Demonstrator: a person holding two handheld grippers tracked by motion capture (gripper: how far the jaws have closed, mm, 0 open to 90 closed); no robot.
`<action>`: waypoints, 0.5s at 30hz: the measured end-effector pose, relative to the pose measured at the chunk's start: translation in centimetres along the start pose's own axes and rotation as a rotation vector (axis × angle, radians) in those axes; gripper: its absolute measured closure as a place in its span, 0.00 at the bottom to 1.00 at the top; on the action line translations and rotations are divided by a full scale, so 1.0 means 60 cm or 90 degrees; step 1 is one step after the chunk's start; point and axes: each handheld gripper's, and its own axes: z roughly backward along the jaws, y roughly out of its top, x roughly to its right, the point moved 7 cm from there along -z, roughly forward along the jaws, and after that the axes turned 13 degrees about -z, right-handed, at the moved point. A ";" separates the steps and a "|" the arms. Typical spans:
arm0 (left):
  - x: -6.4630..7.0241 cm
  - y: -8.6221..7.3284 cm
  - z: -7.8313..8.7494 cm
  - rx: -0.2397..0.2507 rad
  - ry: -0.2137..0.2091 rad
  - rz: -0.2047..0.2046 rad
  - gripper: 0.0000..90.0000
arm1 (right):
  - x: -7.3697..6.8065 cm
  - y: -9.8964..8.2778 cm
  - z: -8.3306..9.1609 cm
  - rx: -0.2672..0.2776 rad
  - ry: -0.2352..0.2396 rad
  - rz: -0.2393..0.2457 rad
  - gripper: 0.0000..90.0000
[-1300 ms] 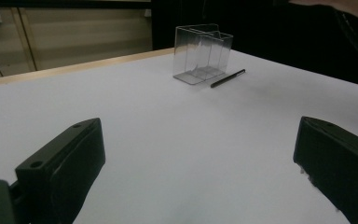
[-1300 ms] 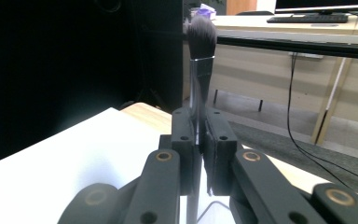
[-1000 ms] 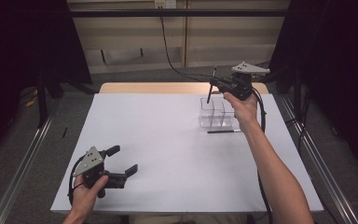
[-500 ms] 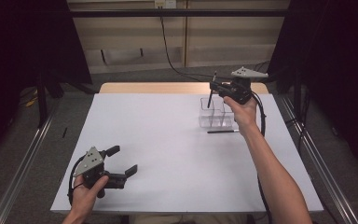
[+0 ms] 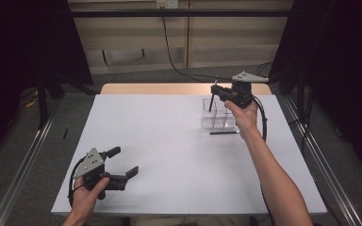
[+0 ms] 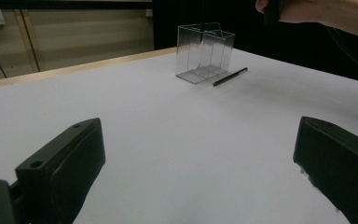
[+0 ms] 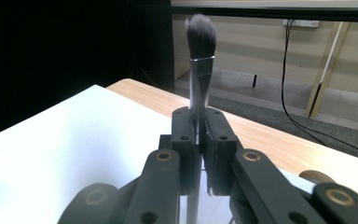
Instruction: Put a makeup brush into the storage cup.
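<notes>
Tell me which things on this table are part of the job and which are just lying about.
In the job:
- makeup brush, clamped in the right claw
- clear organiser box, just below it

Lying about:
- black pen flat beside the box
- left claw, open and holding nothing, near the table's front edge

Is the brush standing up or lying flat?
Standing up. The right gripper clamps the brush, bristles on top, above the clear holder.

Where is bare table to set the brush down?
Bare white table spans the middle, between the left gripper and the clear organizer. It is crowded at the organizer: black pen beside it, right gripper holding the brush above.
</notes>
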 end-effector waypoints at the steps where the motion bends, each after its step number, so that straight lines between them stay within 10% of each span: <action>1: -0.001 0.000 0.000 0.000 0.002 -0.001 0.02 | 0.001 -0.001 0.000 -0.001 0.000 -0.001 0.93; 15: -0.002 -0.001 -0.001 -0.001 0.010 -0.003 0.02 | 0.012 -0.020 -0.007 -0.012 -0.005 -0.010 0.93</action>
